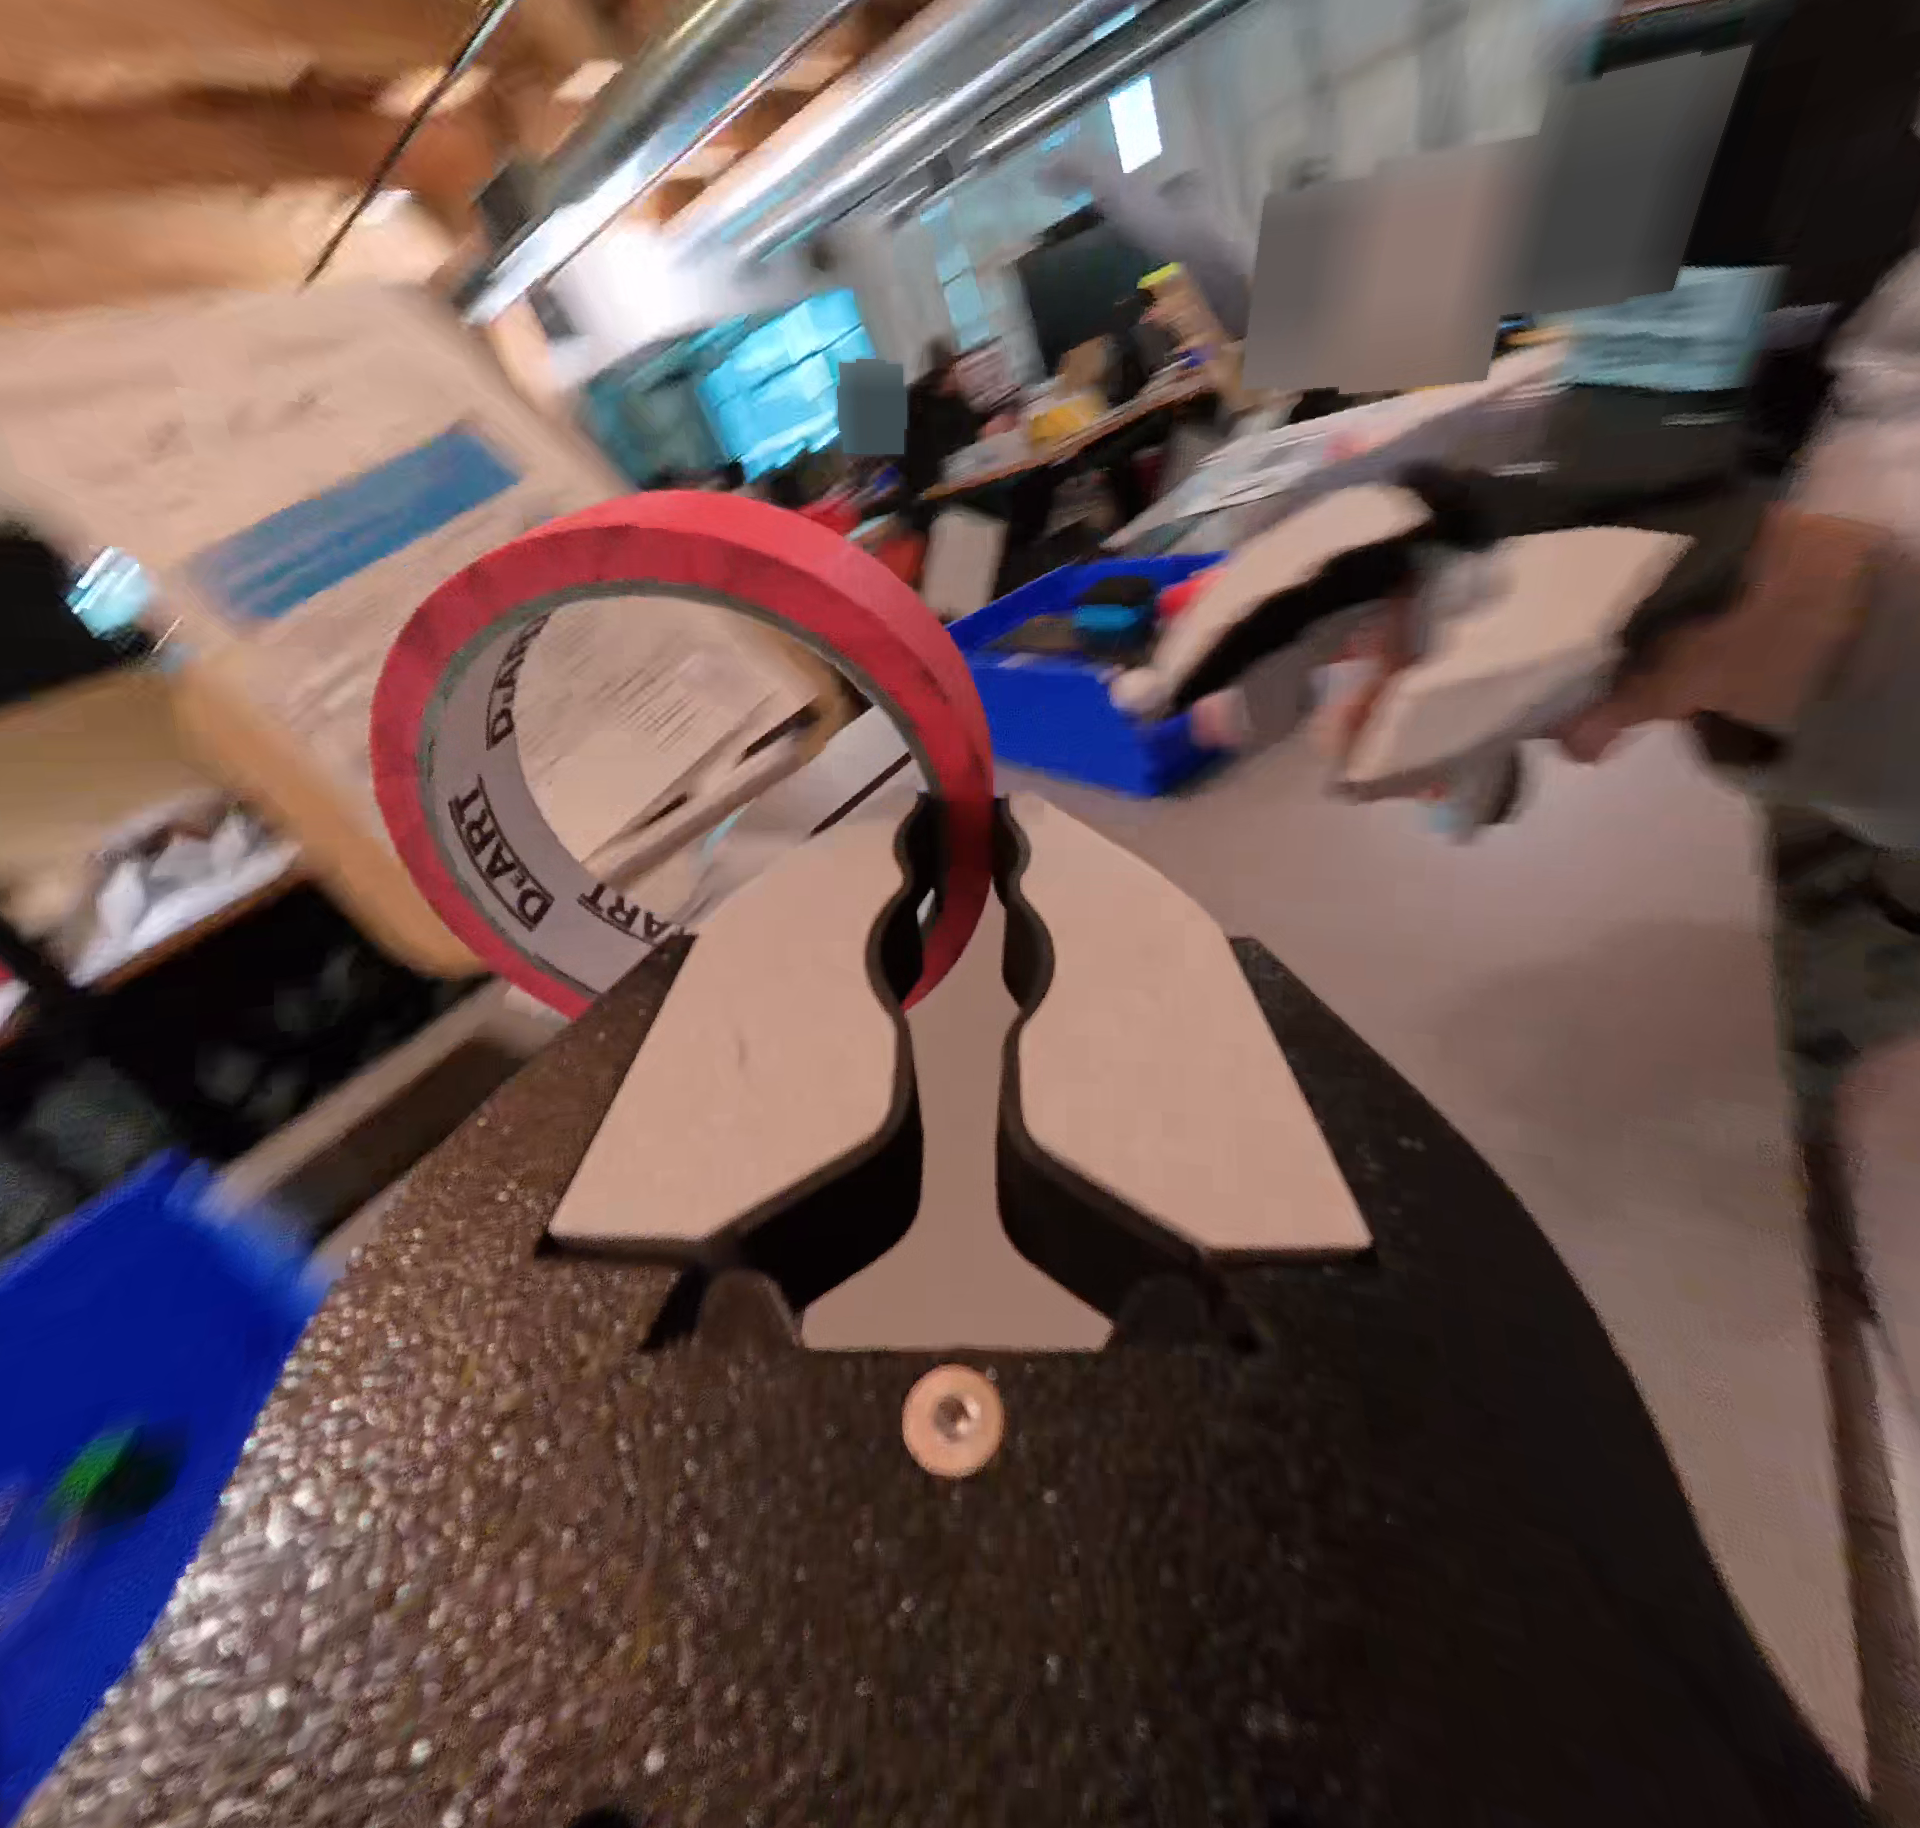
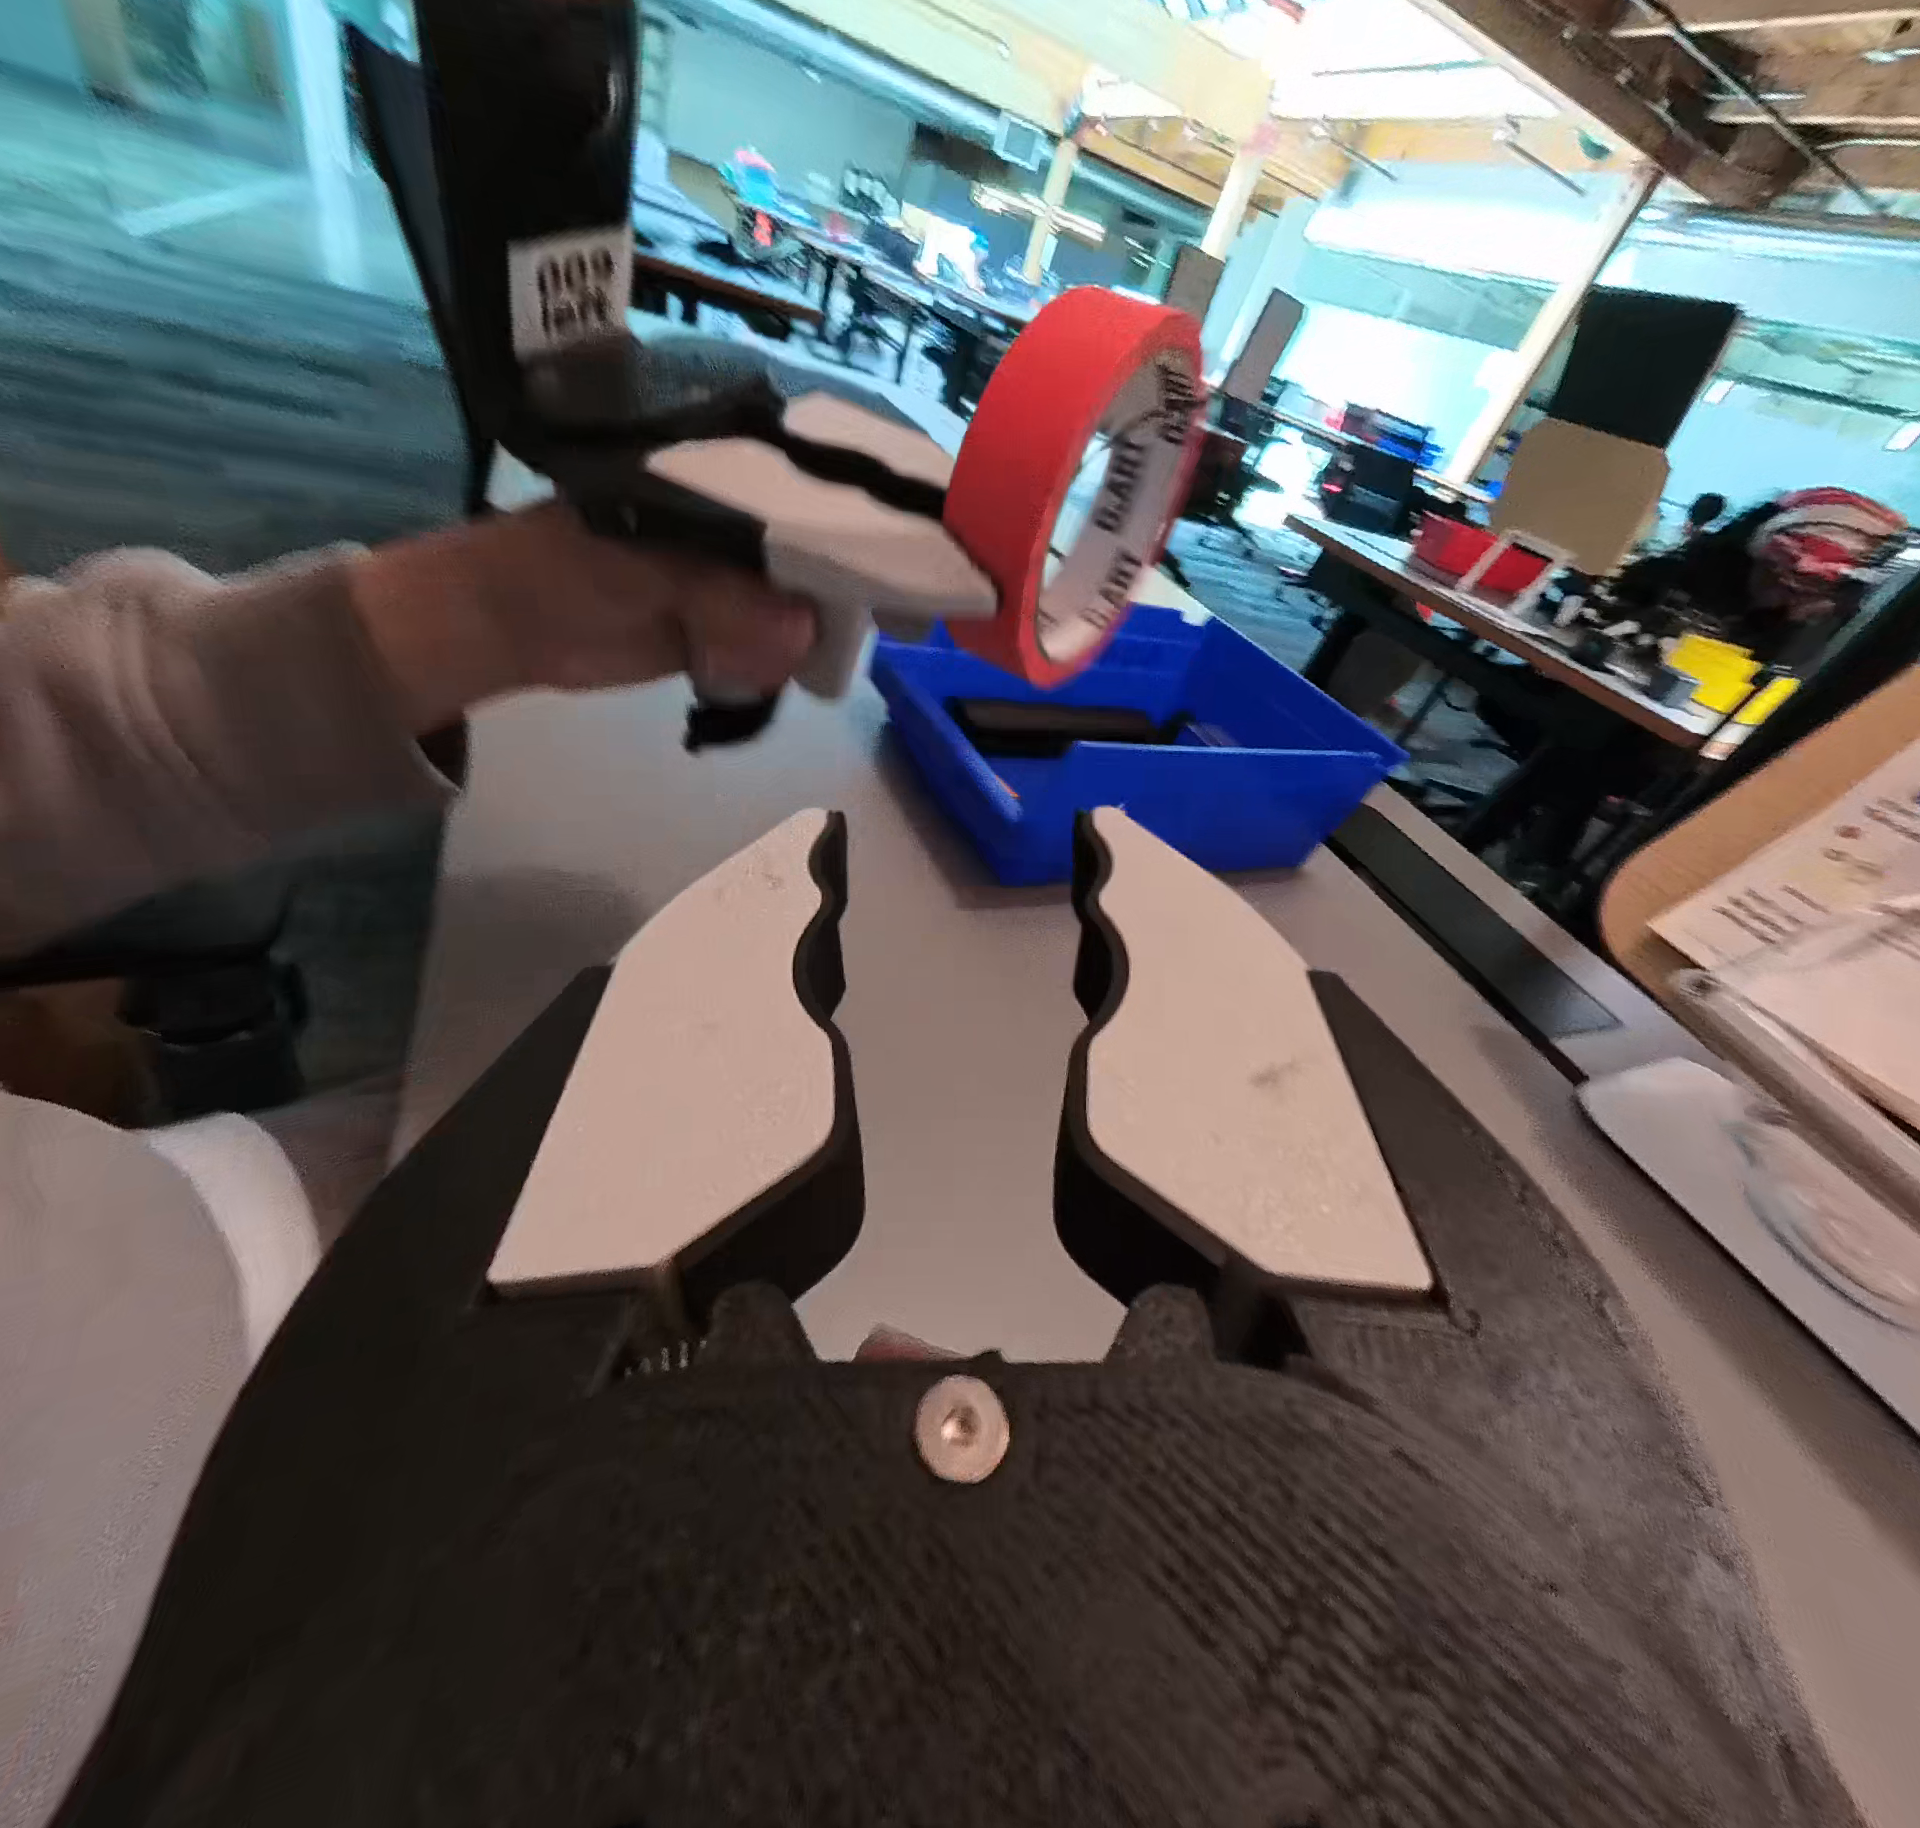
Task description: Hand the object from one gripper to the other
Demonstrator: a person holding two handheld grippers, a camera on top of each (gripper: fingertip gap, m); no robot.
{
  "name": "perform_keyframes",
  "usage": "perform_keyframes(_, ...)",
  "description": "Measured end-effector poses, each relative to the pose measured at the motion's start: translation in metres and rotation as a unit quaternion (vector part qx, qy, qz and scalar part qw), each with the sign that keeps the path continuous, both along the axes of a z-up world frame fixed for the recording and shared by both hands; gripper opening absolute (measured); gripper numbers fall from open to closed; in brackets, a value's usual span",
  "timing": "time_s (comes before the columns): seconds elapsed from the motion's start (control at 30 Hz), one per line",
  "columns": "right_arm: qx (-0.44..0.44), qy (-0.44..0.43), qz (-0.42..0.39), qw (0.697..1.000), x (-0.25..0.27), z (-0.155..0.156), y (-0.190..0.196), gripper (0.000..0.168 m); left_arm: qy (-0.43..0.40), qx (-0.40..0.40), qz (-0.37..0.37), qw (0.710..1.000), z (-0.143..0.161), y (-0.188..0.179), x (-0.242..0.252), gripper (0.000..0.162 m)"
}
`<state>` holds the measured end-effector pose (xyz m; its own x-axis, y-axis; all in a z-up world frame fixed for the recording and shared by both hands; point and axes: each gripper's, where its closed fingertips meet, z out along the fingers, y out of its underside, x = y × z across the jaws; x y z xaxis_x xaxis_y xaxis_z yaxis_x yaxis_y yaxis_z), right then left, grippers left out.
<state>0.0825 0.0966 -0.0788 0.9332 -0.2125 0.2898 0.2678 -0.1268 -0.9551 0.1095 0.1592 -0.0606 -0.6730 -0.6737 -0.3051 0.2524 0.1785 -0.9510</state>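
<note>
A roll of red tape (image 1: 665, 552) with a white printed core is pinched by its rim in my left gripper (image 1: 961, 822), which is shut on it and holds it upright in the air. In the right wrist view the roll (image 2: 1039, 469) hangs from the left gripper (image 2: 961, 557) above the blue bin. My right gripper (image 2: 956, 833) is open and empty, below and short of the roll. It also shows in the left wrist view (image 1: 1247, 729), open, to the right of the roll.
A blue bin (image 2: 1195, 781) holding dark items stands on the grey table (image 2: 623, 843). A second blue bin (image 1: 104, 1363) is at the lower left. A board with papers (image 2: 1818, 895) lies at the right. Work tables and people are far behind.
</note>
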Motion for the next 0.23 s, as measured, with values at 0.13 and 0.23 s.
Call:
perform_keyframes(0.13, -0.014, -0.022, -0.031, 0.999, 0.016, -0.001, -0.013, 0.042, 0.059, 0.028, 0.267, 0.961, -0.01, 0.13, 0.064, 0.01)
perform_keyframes(0.23, -0.013, -0.007, -0.038, 0.999, 0.026, -0.006, -0.016, 0.042, 0.16, 0.131, 0.318, 0.925, -0.061, 0.197, 0.11, 0.01)
